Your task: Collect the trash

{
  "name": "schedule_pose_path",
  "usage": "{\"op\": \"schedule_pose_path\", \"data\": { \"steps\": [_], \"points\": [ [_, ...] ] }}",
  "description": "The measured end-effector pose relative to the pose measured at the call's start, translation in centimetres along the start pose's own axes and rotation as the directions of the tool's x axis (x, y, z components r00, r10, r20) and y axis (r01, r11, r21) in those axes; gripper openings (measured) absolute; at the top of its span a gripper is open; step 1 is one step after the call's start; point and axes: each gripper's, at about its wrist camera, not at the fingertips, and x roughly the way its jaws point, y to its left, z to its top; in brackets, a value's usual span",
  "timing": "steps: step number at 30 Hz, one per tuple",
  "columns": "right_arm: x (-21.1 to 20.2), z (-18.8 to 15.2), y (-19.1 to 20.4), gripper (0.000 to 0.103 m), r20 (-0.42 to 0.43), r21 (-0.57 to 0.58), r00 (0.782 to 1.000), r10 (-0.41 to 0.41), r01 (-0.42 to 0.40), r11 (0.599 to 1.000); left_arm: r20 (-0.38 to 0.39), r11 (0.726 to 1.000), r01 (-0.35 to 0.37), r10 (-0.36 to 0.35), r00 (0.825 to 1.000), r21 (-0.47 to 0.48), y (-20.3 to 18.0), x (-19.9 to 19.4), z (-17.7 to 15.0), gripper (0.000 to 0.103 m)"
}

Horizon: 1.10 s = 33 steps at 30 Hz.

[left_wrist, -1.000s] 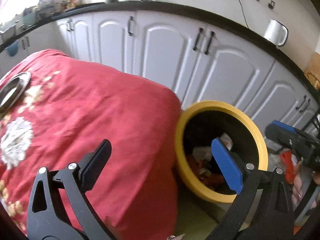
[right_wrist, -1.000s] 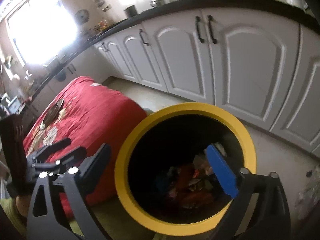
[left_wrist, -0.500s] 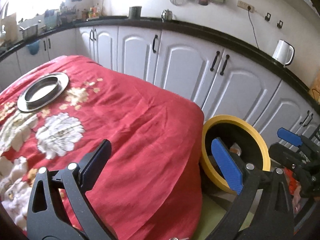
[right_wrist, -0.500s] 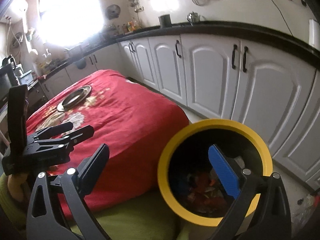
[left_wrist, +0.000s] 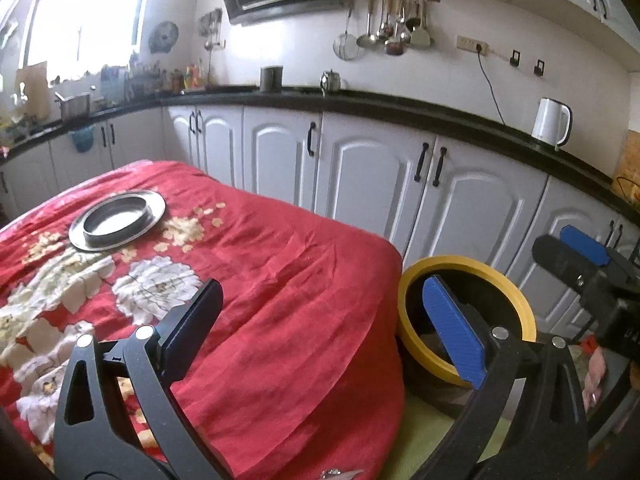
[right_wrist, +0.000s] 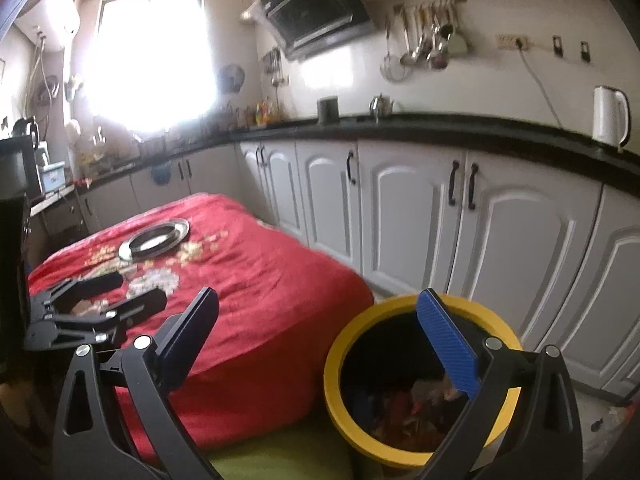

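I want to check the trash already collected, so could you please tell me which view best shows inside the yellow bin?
The right wrist view: it looks down into the yellow bin, showing wrappers. The left wrist view shows mostly its rim.

Both tools are alike: the left gripper (left_wrist: 324,324) and the right gripper (right_wrist: 326,330) are built of matte black plastic arms with triangular cut-outs and round silver screws at the pivots. Each carries one ribbed bright-blue pad (right_wrist: 448,344) facing one dark navy pad (right_wrist: 188,336) on its jaws.
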Motion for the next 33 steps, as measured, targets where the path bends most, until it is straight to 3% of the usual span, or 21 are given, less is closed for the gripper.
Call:
{"op": "schedule_pose_path", "data": {
  "steps": [4, 9, 33],
  "points": [
    [-1.6, -0.1, 0.6, 0.097, 0.100, -0.006, 0.994, -0.035, 0.036, 0.999, 0.052, 1.000, -0.011, 0.010, 0.999, 0.010, 0.0, -1.4, -0.2, 0.092],
    [-2.4, -0.6, 1.4, 0.097, 0.155, -0.030, 0.987, -0.048, 0.053, 0.998, 0.084, 1.000, -0.015, 0.014, 0.996, 0.015, 0.0, -2.4, -0.4, 0.092],
    [-1.2, -1.6, 2.6, 0.097, 0.123, -0.078, 0.991, -0.055, 0.064, 0.995, 0.096, 0.999, -0.025, 0.028, 0.995, -0.024, 0.5, -2.7, -1.3, 0.092]
  ]
}}
